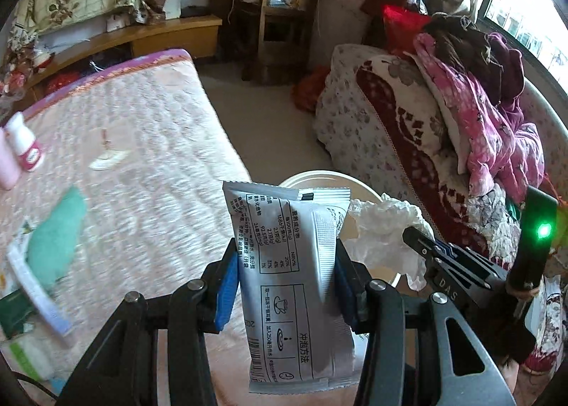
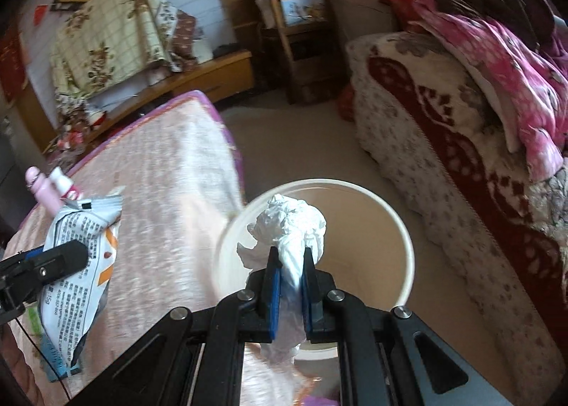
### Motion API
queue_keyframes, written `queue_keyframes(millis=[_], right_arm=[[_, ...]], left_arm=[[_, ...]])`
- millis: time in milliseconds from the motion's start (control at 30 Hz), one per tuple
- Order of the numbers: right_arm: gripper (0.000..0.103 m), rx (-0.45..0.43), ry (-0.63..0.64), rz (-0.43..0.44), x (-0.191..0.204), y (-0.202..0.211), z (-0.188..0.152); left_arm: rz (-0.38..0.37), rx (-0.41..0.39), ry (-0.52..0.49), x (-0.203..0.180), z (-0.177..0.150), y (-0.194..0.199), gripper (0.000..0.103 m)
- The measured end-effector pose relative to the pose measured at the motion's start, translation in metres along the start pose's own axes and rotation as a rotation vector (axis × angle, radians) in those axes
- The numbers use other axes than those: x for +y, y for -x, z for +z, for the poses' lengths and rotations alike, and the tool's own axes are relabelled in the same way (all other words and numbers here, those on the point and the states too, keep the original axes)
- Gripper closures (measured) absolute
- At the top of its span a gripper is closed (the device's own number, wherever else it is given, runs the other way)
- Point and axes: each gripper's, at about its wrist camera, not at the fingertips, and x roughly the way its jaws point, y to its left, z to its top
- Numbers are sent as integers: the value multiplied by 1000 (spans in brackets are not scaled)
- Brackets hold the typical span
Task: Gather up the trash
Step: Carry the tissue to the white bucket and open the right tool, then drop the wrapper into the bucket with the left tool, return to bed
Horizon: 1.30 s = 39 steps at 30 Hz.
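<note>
My left gripper [image 1: 285, 250] is shut on a grey printed sachet packet [image 1: 287, 292], held upright between the blue pads. The same packet [image 2: 81, 228] and left gripper [image 2: 71, 253] appear at the left of the right wrist view, over the pink surface. My right gripper [image 2: 291, 257] is shut on a crumpled white tissue [image 2: 291, 221] and hangs over the open mouth of a round white bin [image 2: 401, 228]. In the left wrist view the bin's rim [image 1: 319, 177] shows behind the packet, with the tissue [image 1: 383, 228] and right gripper [image 1: 422, 246] beside it.
A pink quilted surface [image 1: 142, 140] on the left carries two small bottles [image 1: 25, 150], a green cloth [image 1: 56, 228] and some boxes. A sofa piled with clothes [image 1: 461, 122] stands on the right. Bare floor [image 1: 266, 115] runs between them toward a wooden rack [image 1: 284, 15].
</note>
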Motion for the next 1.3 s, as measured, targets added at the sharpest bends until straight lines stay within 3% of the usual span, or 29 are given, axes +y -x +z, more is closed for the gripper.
queue_keyframes(millis=[267,400,567,633,1000,1300], right_arm=[[91,7,-76,-21,-27,-22,2],[90,25,-115,-29,-30,-35,-1],[87,52,-157,-31,-40,-44,-6],[81,62,-154,-26,-39,-46,-8],[81,45,-135,-17,-29,-39,-8],[80,-10,-71,-1,1,-7,-10]], left_arm=[[2,2,35,-6,12,-29,47],[-9,3,39,-6,14,-39,32],[-18,11,64,-1,11,-40,32],[-13,14,74,2,8,-37,32],[14,-42,70,6,-8,3,28],[41,-100,48,12,-20,46,22]])
